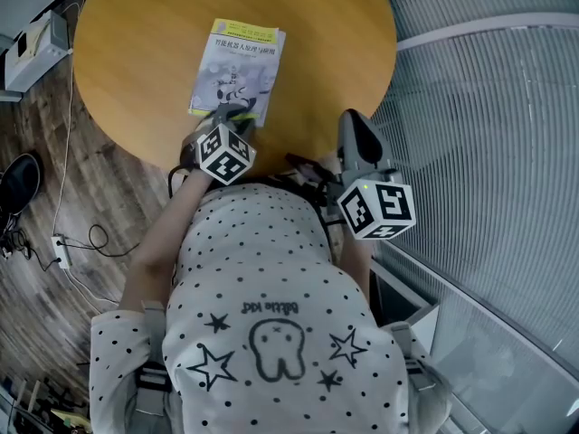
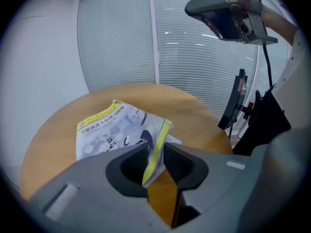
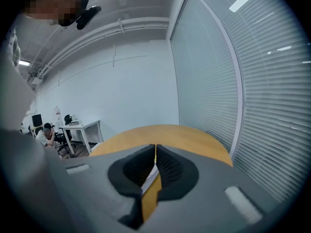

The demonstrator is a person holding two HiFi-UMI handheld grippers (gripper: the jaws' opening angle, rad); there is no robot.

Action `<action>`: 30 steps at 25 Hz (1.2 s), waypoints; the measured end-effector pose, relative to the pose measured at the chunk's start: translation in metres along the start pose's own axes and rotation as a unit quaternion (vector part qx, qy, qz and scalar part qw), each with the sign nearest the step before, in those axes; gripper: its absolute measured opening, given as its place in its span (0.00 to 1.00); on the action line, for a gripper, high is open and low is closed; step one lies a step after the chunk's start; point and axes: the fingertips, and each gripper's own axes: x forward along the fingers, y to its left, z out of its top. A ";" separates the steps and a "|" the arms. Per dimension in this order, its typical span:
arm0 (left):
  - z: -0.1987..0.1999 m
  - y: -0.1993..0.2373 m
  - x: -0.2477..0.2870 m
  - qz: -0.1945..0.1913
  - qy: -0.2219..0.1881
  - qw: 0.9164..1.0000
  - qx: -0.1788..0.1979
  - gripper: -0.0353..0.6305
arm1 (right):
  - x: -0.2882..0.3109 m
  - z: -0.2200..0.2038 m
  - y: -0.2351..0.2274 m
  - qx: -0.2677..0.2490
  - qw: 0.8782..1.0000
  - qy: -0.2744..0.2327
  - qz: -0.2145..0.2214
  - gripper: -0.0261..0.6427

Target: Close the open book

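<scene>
A book (image 1: 237, 69) with a grey and yellow cover lies closed on the round wooden table (image 1: 335, 43), near its front edge. My left gripper (image 1: 231, 116) is at the book's near edge. In the left gripper view the yellow-edged corner of the book (image 2: 112, 130) rises between the jaws of the left gripper (image 2: 156, 147). It lies against the left jaw, with a gap to the right one, so the jaws are open. My right gripper (image 1: 357, 127) is over the table's right front edge, apart from the book. In its own view the right gripper (image 3: 155, 147) is shut with nothing held.
A glass wall with blinds (image 1: 488, 107) runs along the right of the table. Cables and a power strip (image 1: 61, 251) lie on the wooden floor at the left. A black stand (image 2: 237, 103) is by the table's right side. A desk (image 3: 80, 130) with a seated person is far off.
</scene>
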 end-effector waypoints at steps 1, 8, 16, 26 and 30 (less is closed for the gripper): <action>0.000 -0.001 0.000 -0.004 0.001 1.000 -0.001 0.22 | 0.000 0.001 0.001 -0.001 1.000 0.000 0.000 0.06; 0.004 -0.003 -0.003 -0.020 -0.010 1.000 -0.007 0.44 | 0.002 0.003 0.001 -0.001 1.000 0.001 0.003 0.06; 0.006 0.000 -0.011 -0.022 -0.030 0.999 -0.027 0.49 | 0.005 0.002 0.005 -0.002 1.000 0.000 0.008 0.06; 0.011 0.008 -0.021 -0.021 -0.047 0.997 -0.065 0.37 | 0.004 0.001 0.007 -0.002 1.000 -0.001 0.006 0.06; 0.015 0.013 -0.026 -0.010 -0.059 0.995 -0.076 0.23 | 0.003 0.000 0.007 -0.001 1.000 -0.002 0.006 0.06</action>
